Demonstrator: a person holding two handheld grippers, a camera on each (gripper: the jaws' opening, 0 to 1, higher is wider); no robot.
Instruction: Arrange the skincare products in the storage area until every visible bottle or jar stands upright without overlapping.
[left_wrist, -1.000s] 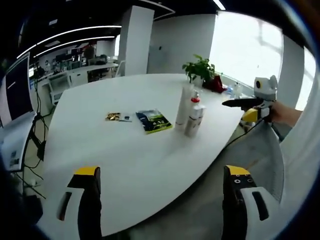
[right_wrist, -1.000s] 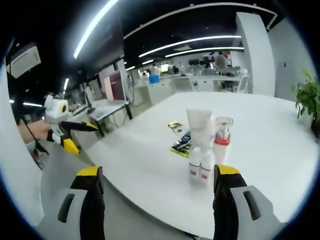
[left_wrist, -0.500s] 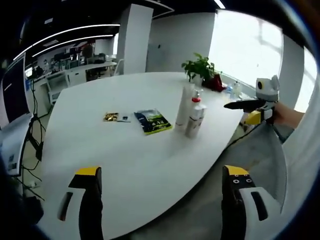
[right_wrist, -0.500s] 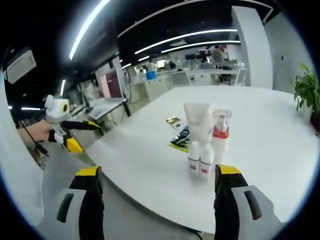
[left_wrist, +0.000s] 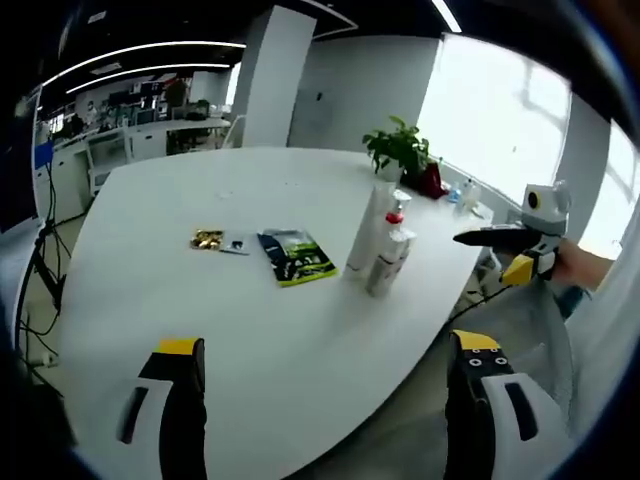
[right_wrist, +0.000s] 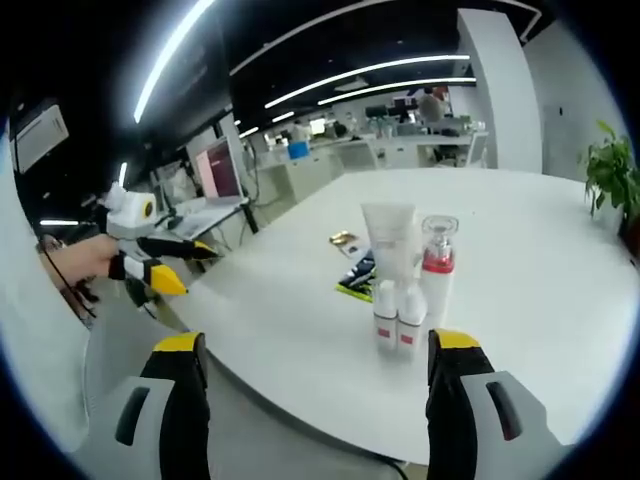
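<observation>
since a second ago both cameras have drifted a little; the products on the table look unmoved, while the left gripper (right_wrist: 150, 262), seen in the right gripper view, has come closer to the table edge. left gripper's jaws stand wide apart with nothing between them, low in the left gripper view over the near edge of the white table (left_wrist: 200, 320). right gripper (right_wrist: 310, 400) likewise spread wide and empty, its jaws short of the table edge, the product cluster straight ahead between them. cluster sits near the table's edge: a tall white tube (right_wrist: 388, 240) upright on its cap, a pump bottle (right_wrist: 438, 272) with a red collar and clear cap just beside it, and two small white bottles (right_wrist: 396, 318) with red labels side by side in front, all upright and close together; touching or not, cannot tell. beyond them a dark green packet (left_wrist: 297, 256) lies flat, and further off a small gold sachet (left_wrist: 208, 239) beside a small pale one. in the left gripper view the right gripper (left_wrist: 495, 240) hangs off the table's edge, held by a hand, well apart from the cluster. potted plant (left_wrist: 398, 148) on the far side.
</observation>
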